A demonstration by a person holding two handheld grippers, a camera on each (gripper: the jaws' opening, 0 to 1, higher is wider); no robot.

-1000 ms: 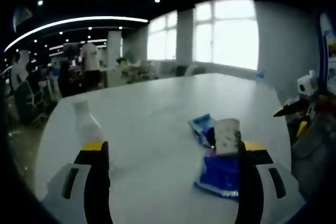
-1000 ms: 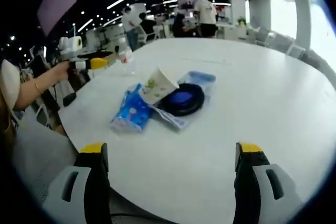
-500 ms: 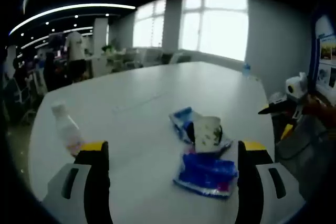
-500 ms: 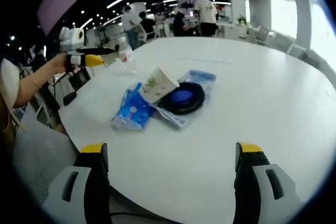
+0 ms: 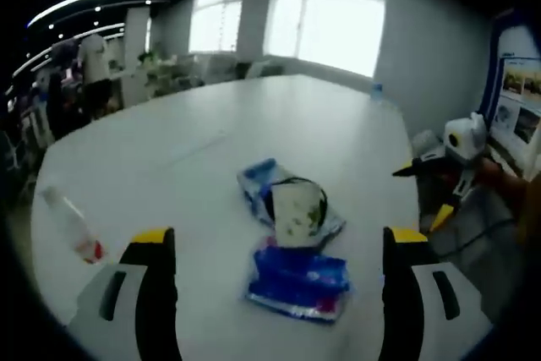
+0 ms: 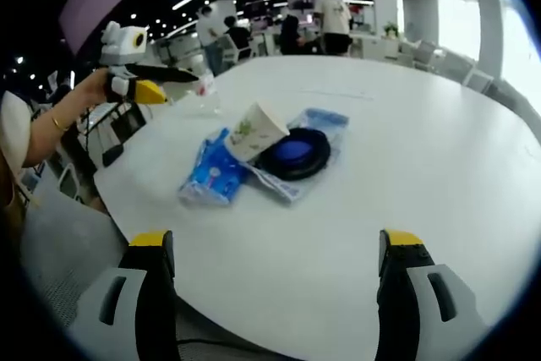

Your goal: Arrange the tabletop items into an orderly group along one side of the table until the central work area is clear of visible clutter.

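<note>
Looking along the right gripper point(image 6: 275, 293) first: its jaws are spread wide with nothing between them, hovering over the near edge of the white round table point(image 6: 423, 150). Same deal with the left gripper point(image 5: 275, 293) in its own view, jaws apart and empty, sitting above the table edge.

Out past the right gripper's jaws there's a little pile near the middle of the table. A paper cup point(image 6: 252, 133) with a green print lies tipped over, its mouth leaning on a dark blue round bowl point(image 6: 296, 155). The bowl rests on a light blue flat packet point(image 6: 325, 120) that sticks out behind it. A blue snack bag point(image 6: 211, 179) lies just beside the cup, on the near-left side, touching or almost touching it.

From the left gripper view it's the same pile from the other side: cup point(image 5: 296, 209) over the bowl, snack bag point(image 5: 300, 281) closest to the jaws.

A clear plastic bottle point(image 5: 72, 230) with a red label lies well apart from the pile, near the table edge. In the right gripper view the left gripper is held up in a hand point(image 6: 93, 95) close to that bottle point(image 6: 205, 90).

People stand around in the background office.
</note>
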